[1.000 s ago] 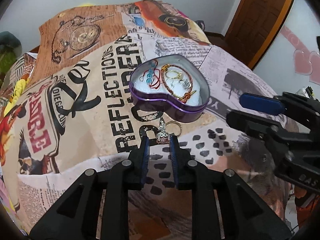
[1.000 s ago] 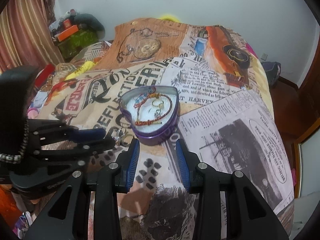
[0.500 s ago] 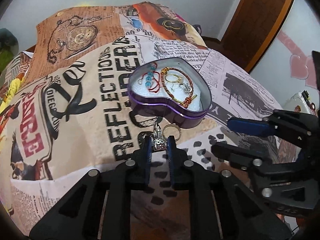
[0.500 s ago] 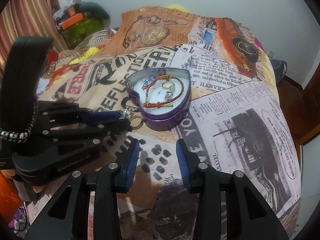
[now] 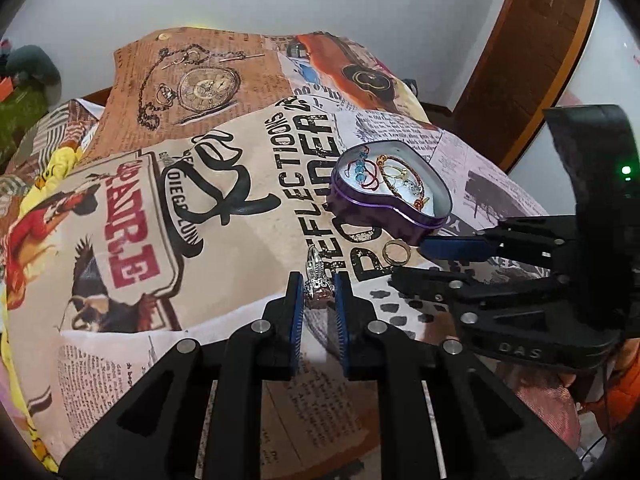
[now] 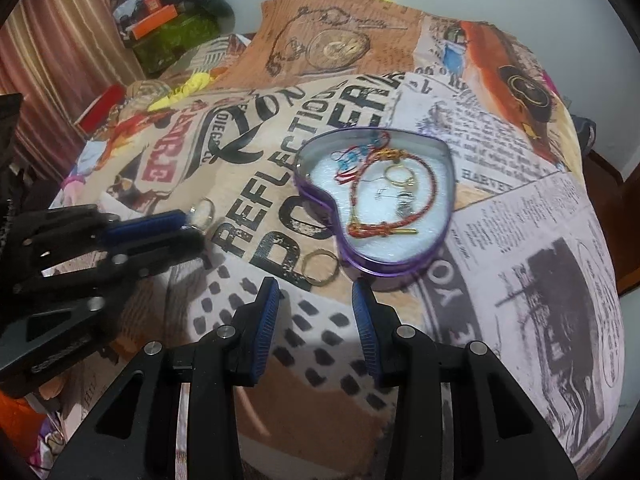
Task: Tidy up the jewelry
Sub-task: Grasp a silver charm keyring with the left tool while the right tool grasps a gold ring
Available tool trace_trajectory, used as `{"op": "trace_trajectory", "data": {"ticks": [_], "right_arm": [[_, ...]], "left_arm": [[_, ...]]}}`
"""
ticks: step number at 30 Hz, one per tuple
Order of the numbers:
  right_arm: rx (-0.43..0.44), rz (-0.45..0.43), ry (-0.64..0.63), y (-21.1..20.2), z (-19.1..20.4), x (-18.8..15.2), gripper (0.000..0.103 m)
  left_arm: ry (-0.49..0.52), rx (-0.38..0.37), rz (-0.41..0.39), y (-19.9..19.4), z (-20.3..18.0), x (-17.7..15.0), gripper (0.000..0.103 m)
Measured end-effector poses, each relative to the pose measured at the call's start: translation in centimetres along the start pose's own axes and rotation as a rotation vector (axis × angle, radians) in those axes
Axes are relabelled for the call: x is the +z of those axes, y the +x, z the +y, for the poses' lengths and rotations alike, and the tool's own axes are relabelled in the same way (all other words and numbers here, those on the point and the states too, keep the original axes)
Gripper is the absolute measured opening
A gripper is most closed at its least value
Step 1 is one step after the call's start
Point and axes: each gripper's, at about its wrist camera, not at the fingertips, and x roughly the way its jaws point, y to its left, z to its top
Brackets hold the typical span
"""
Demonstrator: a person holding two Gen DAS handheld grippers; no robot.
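Note:
A purple heart-shaped tin (image 5: 372, 210) (image 6: 362, 258) sits on the printed bedspread and holds red cord bracelets (image 6: 394, 204), a gold ring and small silver pieces. My left gripper (image 5: 318, 286) is shut on a silver ring (image 5: 316, 276), left of the tin; it also shows in the right wrist view (image 6: 188, 226). A gold ring (image 5: 396, 252) (image 6: 320, 266) lies on the cloth just in front of the tin. My right gripper (image 6: 316, 292) is open and empty, just short of the gold ring; in the left wrist view (image 5: 408, 258) its tips flank that ring.
The bedspread (image 6: 520, 240) drops off at the right toward a wooden door (image 5: 524, 60). Clutter, a green box (image 6: 176, 38) and a curtain stand at the far left. A white wall is behind the bed.
My left gripper has carried the silver ring left, away from the tin. My right gripper has moved in toward the gold ring, which stays on the cloth.

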Motion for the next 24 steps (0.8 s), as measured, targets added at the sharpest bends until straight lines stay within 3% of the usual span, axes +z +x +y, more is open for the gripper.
{"op": "trace_trajectory", "data": {"ticks": [10,12,13,14,24], "right_arm": [[-0.047,0.026,-0.046,1.5,1.3,0.8,0.034],[-0.051,0.019,-0.052,1.6,1.4,0.9,0.031],[-0.050,0.015,-0.055,1.5,1.4,0.8,0.021],[-0.050,0.017,-0.056,1.5,1.4,0.8,0.020],[-0.050,-0.046,-0.021,-0.3,0.9,0.9,0.020]], "left_arm": [[0.010,-0.003,-0.006,0.2,-0.4,-0.6,0.014],[0.010,-0.002,-0.007,0.1,-0.3,-0.5,0.014],[0.010,0.000,-0.008,0.0,-0.3,-0.5,0.014],[0.011,0.003,-0.008,-0.1,-0.3,-0.5,0.014],[0.024,0.020,-0.032,-1.2,-1.3,0.5,0.014]]}}
